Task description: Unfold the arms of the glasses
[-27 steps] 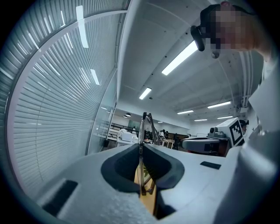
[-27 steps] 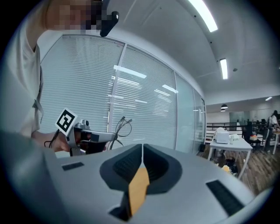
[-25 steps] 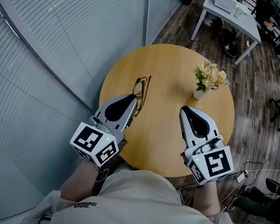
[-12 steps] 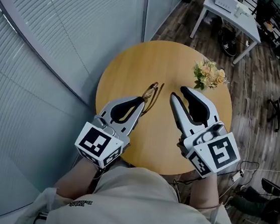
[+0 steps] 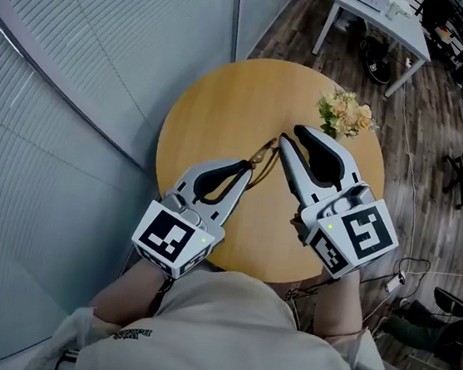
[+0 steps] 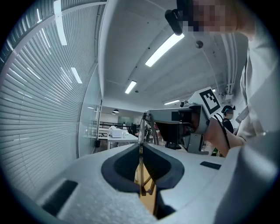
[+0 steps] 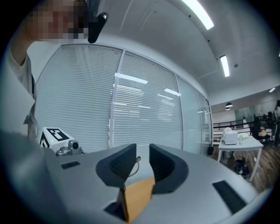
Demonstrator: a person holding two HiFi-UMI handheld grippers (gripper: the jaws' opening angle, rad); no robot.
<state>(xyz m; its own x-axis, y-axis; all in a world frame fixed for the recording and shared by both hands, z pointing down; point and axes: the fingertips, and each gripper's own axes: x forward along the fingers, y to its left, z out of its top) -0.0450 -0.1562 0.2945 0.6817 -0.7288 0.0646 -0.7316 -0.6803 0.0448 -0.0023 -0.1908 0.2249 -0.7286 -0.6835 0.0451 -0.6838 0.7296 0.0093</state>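
The thin brown-framed glasses (image 5: 262, 154) hang above the round wooden table (image 5: 216, 103), between my two grippers. My left gripper (image 5: 249, 167) is shut on the frame; in the left gripper view the glasses (image 6: 141, 127) stand upright out of the closed jaws of that gripper (image 6: 141, 148). My right gripper (image 5: 288, 138) faces it from the right with its tips at the glasses. In the right gripper view the jaws of that gripper (image 7: 142, 155) stand apart, and a curved arm end (image 7: 136, 159) shows in the gap beside the left jaw, not pinched. Both grippers point level.
A small white vase of flowers (image 5: 345, 114) stands on the table just right of the right gripper. A glass wall with blinds (image 5: 107, 39) runs close along the table's left. A white desk (image 5: 378, 14) and chairs stand further back on the wood floor.
The left gripper has carried the glasses off the table's left part toward the middle. The right gripper has risen and swung left until its tips reach the glasses.
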